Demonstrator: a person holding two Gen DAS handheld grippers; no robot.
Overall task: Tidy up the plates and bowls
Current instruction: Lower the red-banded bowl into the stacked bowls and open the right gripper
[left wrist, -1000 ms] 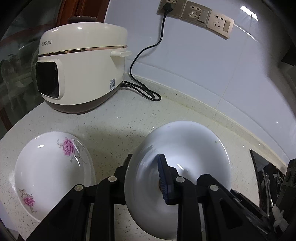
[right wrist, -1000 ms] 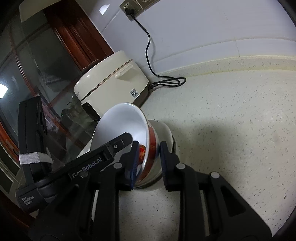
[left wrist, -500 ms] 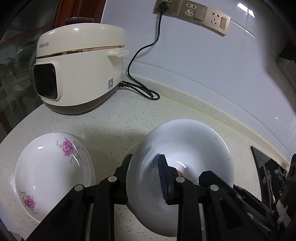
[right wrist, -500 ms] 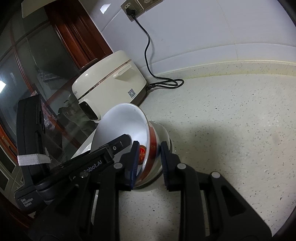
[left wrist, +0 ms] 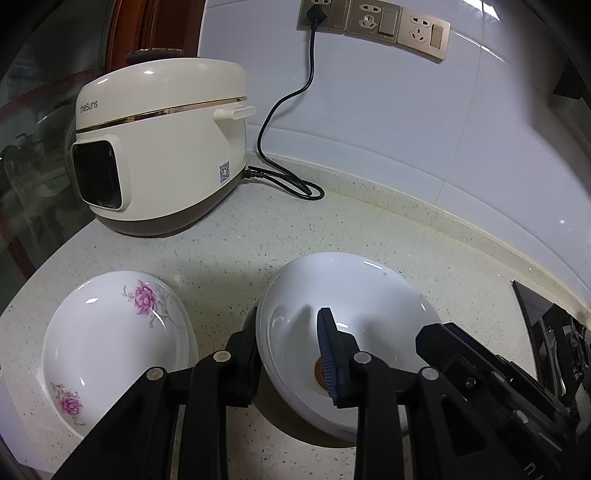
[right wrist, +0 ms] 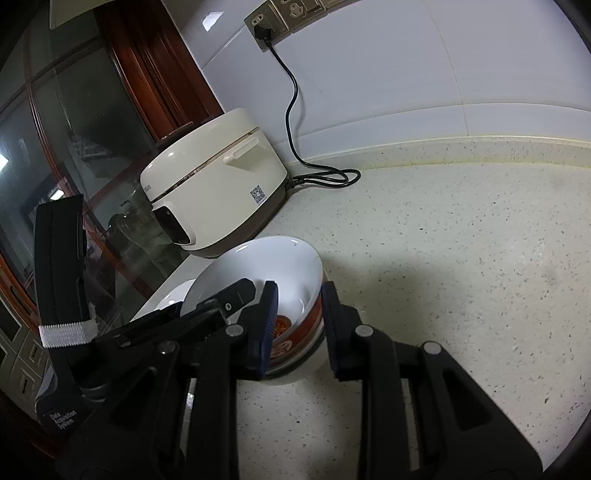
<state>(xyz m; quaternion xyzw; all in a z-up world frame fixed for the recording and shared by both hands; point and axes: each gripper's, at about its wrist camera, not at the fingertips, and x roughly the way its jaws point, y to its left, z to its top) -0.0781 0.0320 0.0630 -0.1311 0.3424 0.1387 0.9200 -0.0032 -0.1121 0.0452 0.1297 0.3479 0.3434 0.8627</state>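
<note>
**Bowl**: white, with a red band outside and a red emblem on its floor. It is tipped, mouth leaning toward the plate, low over the counter in front of the cooker. You cannot tell whether its base rests on the stone.

**Left gripper**: you have it narrow and gripping the bowl at the rim nearest the plate. One finger is outside the wall, and the blue pad is inside.

**Right gripper**: also narrow, and clamped over the opposite wall. Its inner pad is in the bowl and its outer finger lies against the red band.

**Plate**: white with pink flowers, lying flat just beside the bowl on your left, not touching it.

**Cooker**: cream with a brown base and a dark window, standing behind the plate near the wall.

**Cord**: black. It runs from the cooker's rear, loops on the counter, then goes up to the sockets.

**Door**: glass in a dark wood frame, beyond the counter's left edge.
</note>
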